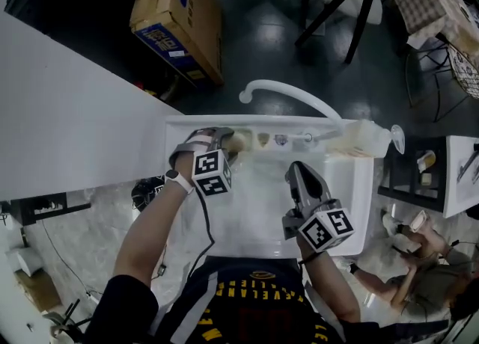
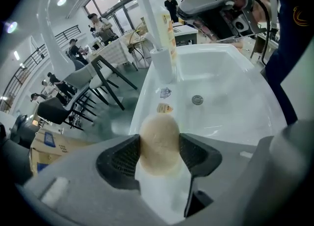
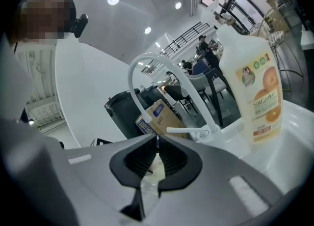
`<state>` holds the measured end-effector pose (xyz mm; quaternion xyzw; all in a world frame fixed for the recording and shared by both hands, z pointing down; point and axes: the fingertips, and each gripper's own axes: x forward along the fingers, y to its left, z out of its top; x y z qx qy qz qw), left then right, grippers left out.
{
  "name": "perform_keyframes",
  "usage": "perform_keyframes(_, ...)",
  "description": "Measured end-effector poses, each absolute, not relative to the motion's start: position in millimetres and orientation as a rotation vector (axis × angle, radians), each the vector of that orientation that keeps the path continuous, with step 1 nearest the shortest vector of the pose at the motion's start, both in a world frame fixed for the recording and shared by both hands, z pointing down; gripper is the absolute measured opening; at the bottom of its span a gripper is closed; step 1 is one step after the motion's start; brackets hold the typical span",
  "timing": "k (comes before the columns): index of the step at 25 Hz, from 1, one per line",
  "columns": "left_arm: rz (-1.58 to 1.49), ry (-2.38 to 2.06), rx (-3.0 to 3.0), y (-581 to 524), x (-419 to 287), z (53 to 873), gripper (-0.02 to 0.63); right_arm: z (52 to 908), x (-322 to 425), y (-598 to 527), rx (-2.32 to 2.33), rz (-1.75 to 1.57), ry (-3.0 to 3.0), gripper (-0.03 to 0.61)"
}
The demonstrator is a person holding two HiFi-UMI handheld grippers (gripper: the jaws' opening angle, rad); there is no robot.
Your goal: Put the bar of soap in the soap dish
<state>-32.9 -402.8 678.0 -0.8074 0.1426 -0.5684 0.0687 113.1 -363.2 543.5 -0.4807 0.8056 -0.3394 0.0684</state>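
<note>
The bar of soap – a pale, rounded oval – sits upright between the two jaws of the left gripper, its sides pressed against both ribbed pads and its top rising just past their tips. The jaws stand wide to take it. The gripper points steeply down over the back left rim of the white sink, with the drain in the basin beyond. The right gripper hangs over the basin, well apart from the soap – its jaws drawn in to a thin slit with nothing between them – facing the faucet and a bottle.
</note>
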Motion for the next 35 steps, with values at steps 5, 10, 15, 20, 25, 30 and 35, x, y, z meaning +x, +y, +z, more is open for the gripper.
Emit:
perform_keyframes(5, -1.76, 0.363, -2.433, -406, -29, 693, 0.256, 554, 110, -368, -1.435, -1.058, 2.423, 0.017)
perform_keyframes(10, -1.787, 0.336, -2.432, -412, -27, 703, 0.258, 561, 108, -372, -1.42, -1.08, 2.434, 0.015)
perform_keyframes(15, -1.829, 0.282, -2.406, -416, -26, 711, 0.256, 567, 110, -375, -1.416, -1.101, 2.427, 0.014)
perform_keyframes(20, -1.872, 0.214, -2.394, -413, -25, 720, 0.256, 573, 112, -376, -1.416, -1.128, 2.404, 0.012)
perform_keyframes(25, -1.896, 0.177, -2.381, -414, -25, 728, 0.256, 578, 115, -377, -1.426, -1.155, 2.373, 0.008)
perform_keyframes(30, -1.934, 0.147, -2.372, -417, -26, 731, 0.259, 580, 115, -377, -1.424, -1.174, 2.354, 0.004)
perform_keyframes(35, -1.962, 0.103, -2.316, -418, -26, 732, 0.262, 584, 113, -375, -1.424, -1.188, 2.353, 0.003)
